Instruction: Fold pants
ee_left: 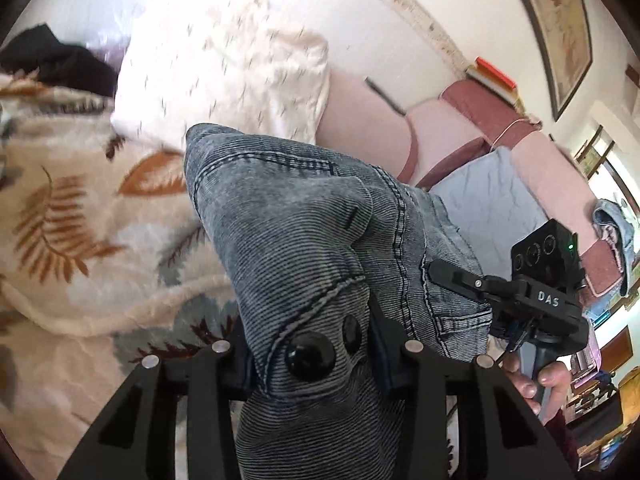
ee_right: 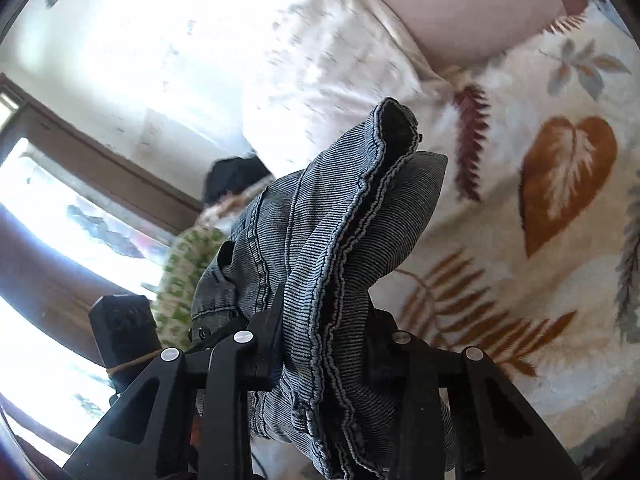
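Observation:
The pants are grey-blue washed denim jeans point(ee_left: 304, 216). My left gripper point(ee_left: 312, 356) is shut on the waistband end, where two black buttons point(ee_left: 310, 356) show between its fingers. The denim bulges up in front of it, held above the bed. My right gripper point(ee_right: 324, 344) is shut on a bunched hem end of the jeans point(ee_right: 352, 216), with several stitched edges stacked between its fingers. In the left wrist view the right gripper point(ee_left: 448, 276) appears at the right, clamped on the jeans' edge, with a hand on its handle.
A cream blanket with brown leaf prints point(ee_left: 60, 216) covers the bed below. A white pillow point(ee_left: 224, 76) and a pink headboard point(ee_left: 360, 128) lie beyond. A grey-blue cushion point(ee_left: 488, 196) sits at the right. A window point(ee_right: 60, 216) is at the left of the right wrist view.

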Action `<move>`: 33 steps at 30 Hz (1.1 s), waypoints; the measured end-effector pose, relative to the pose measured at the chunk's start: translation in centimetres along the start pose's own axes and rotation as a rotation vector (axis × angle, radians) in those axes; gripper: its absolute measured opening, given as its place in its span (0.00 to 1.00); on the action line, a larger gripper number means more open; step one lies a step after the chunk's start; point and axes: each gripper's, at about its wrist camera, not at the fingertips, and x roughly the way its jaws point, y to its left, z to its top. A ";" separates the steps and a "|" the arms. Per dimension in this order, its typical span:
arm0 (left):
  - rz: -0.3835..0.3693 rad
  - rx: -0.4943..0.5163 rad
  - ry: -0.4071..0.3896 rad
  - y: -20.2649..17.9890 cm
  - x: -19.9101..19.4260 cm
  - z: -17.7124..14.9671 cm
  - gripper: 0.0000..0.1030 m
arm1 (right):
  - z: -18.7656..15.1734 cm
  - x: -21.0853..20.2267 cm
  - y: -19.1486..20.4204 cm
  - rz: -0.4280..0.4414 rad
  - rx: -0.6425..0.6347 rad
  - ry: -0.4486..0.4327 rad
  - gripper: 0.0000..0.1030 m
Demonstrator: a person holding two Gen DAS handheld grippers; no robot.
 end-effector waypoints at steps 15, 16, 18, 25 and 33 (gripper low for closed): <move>0.110 0.005 -0.126 0.9 -4.0 2.6 0.44 | 1.2 2.1 5.0 0.103 -0.083 -0.038 0.28; 0.115 -0.002 -0.121 1.3 -3.4 2.7 0.44 | 1.6 2.8 4.7 0.096 -0.076 -0.031 0.28; 0.128 -0.018 -0.105 2.4 -1.6 2.8 0.44 | 2.5 4.2 3.7 0.078 -0.065 -0.017 0.28; 0.176 -0.057 0.001 6.6 5.2 1.3 0.44 | 3.0 9.3 -1.2 -0.012 -0.012 0.058 0.28; 0.298 0.033 0.028 6.8 8.7 -0.4 0.60 | 2.0 12.9 -6.6 -0.078 0.073 0.108 0.33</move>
